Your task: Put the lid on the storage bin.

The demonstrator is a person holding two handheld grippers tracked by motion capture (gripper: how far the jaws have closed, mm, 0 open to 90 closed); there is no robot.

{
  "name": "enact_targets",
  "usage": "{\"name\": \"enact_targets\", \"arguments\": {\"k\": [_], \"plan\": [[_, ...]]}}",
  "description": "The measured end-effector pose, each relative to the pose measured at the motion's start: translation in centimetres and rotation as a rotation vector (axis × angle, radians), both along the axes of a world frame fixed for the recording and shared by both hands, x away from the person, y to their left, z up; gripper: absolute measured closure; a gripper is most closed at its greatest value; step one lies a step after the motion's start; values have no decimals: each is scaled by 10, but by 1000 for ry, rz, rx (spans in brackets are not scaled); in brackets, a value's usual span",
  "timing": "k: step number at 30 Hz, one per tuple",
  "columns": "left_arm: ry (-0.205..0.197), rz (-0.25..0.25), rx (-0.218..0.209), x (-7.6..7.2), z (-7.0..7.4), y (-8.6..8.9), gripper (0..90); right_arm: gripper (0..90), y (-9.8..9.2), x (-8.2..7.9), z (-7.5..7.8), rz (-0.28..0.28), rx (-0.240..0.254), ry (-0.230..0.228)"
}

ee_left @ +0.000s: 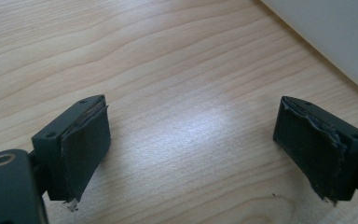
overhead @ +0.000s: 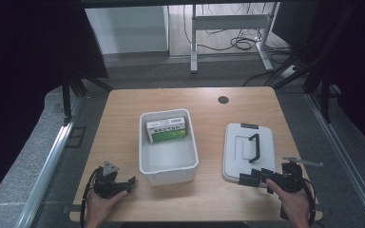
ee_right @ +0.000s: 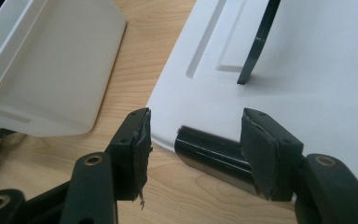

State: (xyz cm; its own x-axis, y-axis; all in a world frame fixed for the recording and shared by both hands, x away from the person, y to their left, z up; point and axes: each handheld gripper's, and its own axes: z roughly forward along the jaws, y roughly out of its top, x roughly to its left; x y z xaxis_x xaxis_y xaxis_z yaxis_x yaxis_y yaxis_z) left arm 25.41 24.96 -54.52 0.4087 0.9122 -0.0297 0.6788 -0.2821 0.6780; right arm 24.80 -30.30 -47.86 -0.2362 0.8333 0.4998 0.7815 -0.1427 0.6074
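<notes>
High view: white lid point(overhead: 248, 151) with black handle point(overhead: 254, 148) flat on worktop point(overhead: 209, 190), at 3 o'clock from open bin point(overhead: 168, 147) holding green box point(overhead: 167, 129). Right tool point(overhead: 258, 179) open at lid's near-edge latch point(ee_right: 212, 156); left tool point(overhead: 126, 183) open, idle. Step judged: reaching for lid. Next: closing on lid edge, lifting toward bin.

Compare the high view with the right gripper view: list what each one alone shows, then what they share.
High view alone: the green and white box lying in the white bin, the left tool and the round hole in the table.
Right gripper view alone: the black clip at the white lid's near edge, between the open right tool's jaws.
Both: the white lid, its black handle, the bin, the right tool.
</notes>
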Motion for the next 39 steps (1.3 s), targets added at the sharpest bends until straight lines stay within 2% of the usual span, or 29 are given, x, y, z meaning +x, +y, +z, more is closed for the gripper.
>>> {"name": "enact_targets", "arguments": {"k": [5,10,24,29,35,39], "plan": [[-3,-1,-2,-4,0,0,116,435,3,1,-3,11,-11,25],[-3,-4,-3,-10,0,0,125,435,4,-2,0,12,-5,26],[-2,3,-1,-8,0,-1,120,435,4,0,1,8,-5,32],[-2,2,-2,-7,0,-1,120,435,10,2,3,27,1,39],[-2,-6,-2,-6,0,-1,120,435,16,0,14,30,-2,28],[-2,-6,-2,-6,0,-1,120,435,16,0,16,25,-10,42]]}}
